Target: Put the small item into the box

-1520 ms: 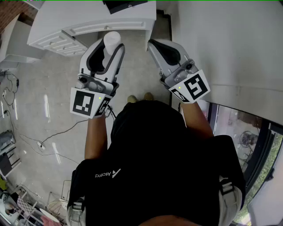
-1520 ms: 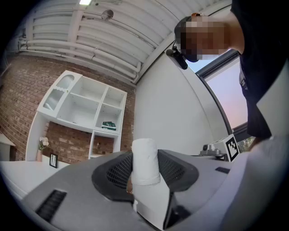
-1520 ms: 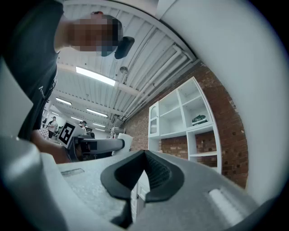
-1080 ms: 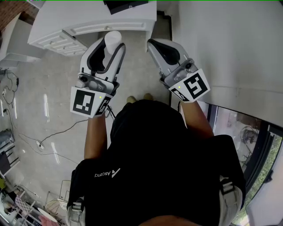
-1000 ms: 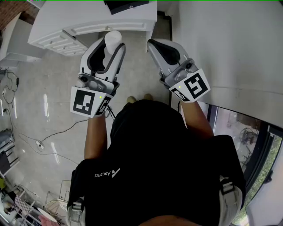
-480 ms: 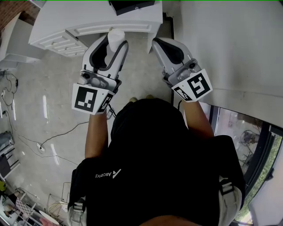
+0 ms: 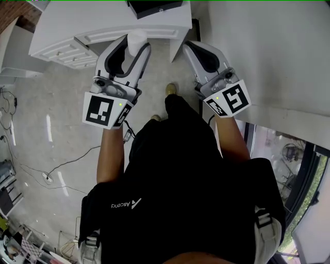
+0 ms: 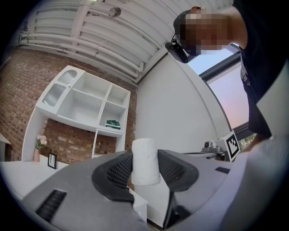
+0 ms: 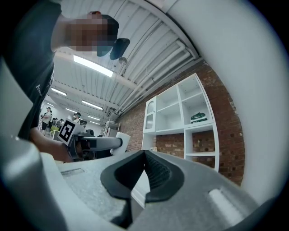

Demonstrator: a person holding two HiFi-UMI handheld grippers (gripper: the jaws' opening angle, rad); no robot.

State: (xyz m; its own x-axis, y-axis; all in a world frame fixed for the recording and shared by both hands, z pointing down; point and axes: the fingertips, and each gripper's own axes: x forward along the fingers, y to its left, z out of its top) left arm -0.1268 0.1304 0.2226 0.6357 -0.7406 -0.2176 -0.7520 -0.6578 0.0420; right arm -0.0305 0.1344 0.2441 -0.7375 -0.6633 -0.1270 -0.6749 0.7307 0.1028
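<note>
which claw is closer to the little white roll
Left. The left claw is clamped on the white roll; the right claw is shut and empty, apart from the roll, off to its right.

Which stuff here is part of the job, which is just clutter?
Job: small white cylindrical roll, gripped in left tool; right tool, shut, empty; black object on white drawer desk, possibly the box.
Just there: white wall shelving, floor cables.
</note>
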